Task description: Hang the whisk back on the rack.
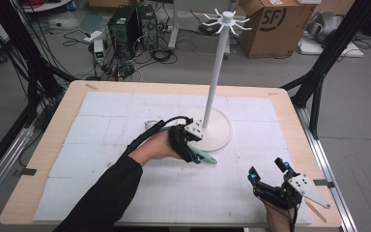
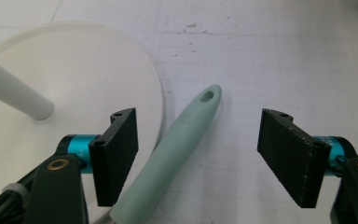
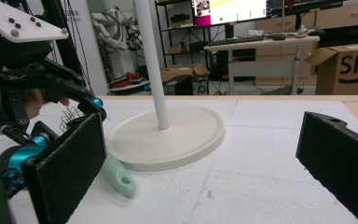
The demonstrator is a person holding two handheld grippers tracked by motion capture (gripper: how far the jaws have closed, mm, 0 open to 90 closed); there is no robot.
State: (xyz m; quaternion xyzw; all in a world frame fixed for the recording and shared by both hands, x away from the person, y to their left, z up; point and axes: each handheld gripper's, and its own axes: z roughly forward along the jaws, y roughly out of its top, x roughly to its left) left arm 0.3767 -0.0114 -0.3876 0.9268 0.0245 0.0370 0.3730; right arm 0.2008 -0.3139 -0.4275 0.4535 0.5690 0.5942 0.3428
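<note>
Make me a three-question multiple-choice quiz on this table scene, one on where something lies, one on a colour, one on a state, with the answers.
1. Where does the handle lie?
A. beside the stand's base
B. on the floor
C. hung atop the stand

2. What colour is the handle?
A. red
B. pale green
C. black

3. How do the left gripper's jaws stand?
A. clamped shut
B. apart, handle between them
C. gripping the pole

Answers: A, it lies on the mat at the base's rim; B, mint surface shows; B, a gap shows on the right of the handle.
</note>
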